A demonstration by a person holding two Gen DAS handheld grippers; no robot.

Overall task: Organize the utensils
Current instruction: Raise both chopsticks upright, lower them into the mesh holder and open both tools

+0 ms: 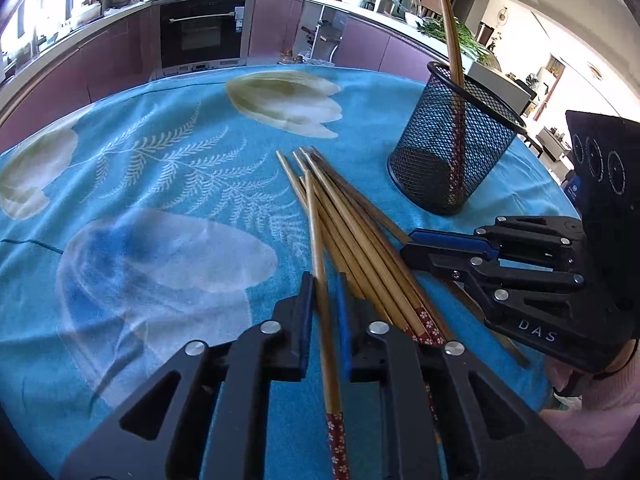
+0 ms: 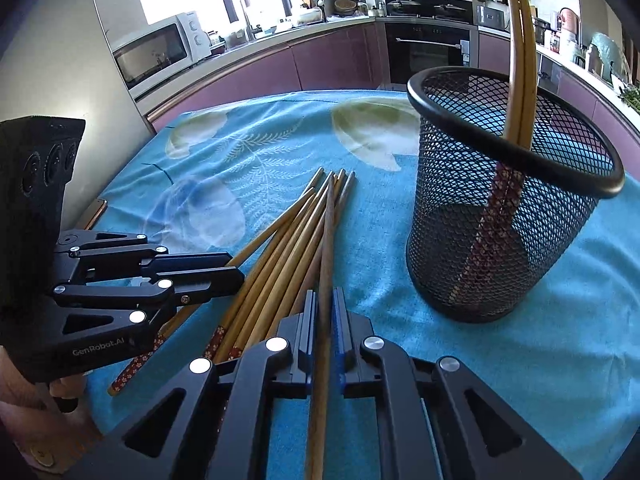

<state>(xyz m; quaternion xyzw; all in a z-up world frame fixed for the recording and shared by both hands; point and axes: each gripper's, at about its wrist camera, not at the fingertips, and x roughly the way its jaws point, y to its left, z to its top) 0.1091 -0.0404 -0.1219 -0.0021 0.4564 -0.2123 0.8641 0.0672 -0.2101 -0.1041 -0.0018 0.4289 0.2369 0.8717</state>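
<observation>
With each gripper, left [image 1: 324, 300] and right [image 2: 325, 312], pinching one chopstick [image 1: 320, 248] from the pile [image 2: 280, 248], the next move is lifting both tip-up into the mesh holder [image 2: 500, 216].

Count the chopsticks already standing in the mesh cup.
2. Both chopsticks stand side by side in the black mesh cup, leaning on its near rim, patterned ends down. More could be hidden behind them, though the mesh shows none.
</observation>
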